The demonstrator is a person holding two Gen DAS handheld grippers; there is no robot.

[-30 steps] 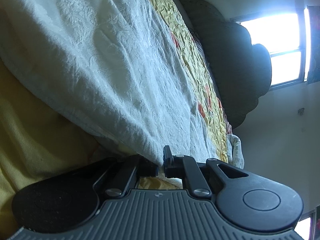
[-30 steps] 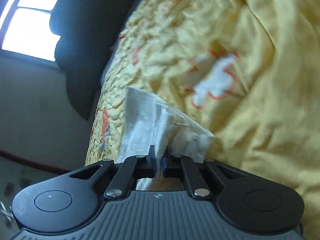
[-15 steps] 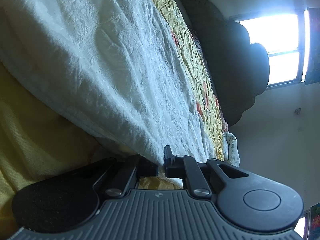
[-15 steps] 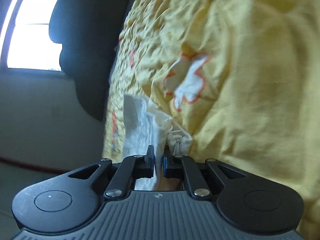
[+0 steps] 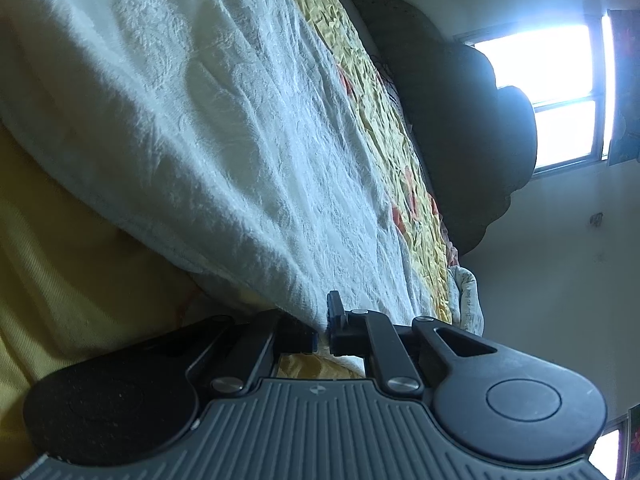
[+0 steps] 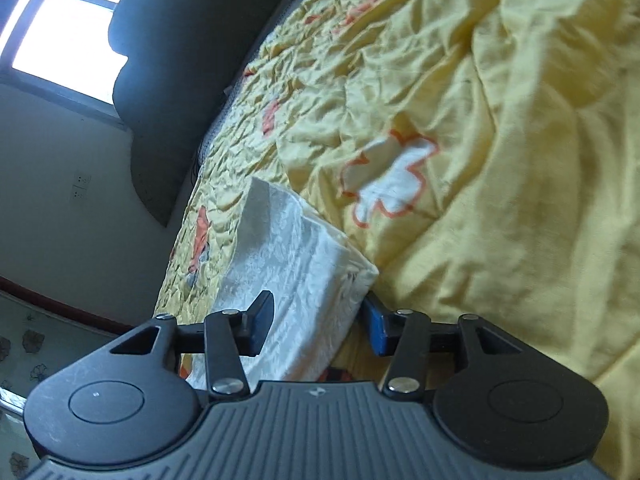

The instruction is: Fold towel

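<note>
We're at the end of a fold – the release step. The white towel [image 6: 296, 264] lies on the yellow bedspread [image 6: 500, 160], near the bed's edge on the side toward the dark headboard [image 6: 176, 80], w/ its folded corner pointing at the white flower print [image 6: 394, 178].

Right gripper [image 6: 316, 320]: jaws are opening. The towel's near end sits between them, but the pads are off the cloth – the blue pad [image 6: 376, 330] stands just beside the towel's folded edge, the other finger hovers over its top face. So that side is let go; the layer looks laid down, tho a bit puffed at the corner.

Left gripper [image 5: 323, 326]: nearly closed, clenched on the towel's edge [image 5: 308, 304]. In that view the cloth runs away from the jaws as one broad, wrinkled sheet across the bedspread [image 5: 60, 280], parallel to the bed's long edge.

Next move, as we judge it: left side has to release too, so both corners rest flat & aligned. Then both grippers need to back off w/o dragging the top layer – terry cloth snags easily. If another fold is due, we'd re-grip at the corners of the short end and carry them over evenly; uneven lift would skew the edges.
</note>
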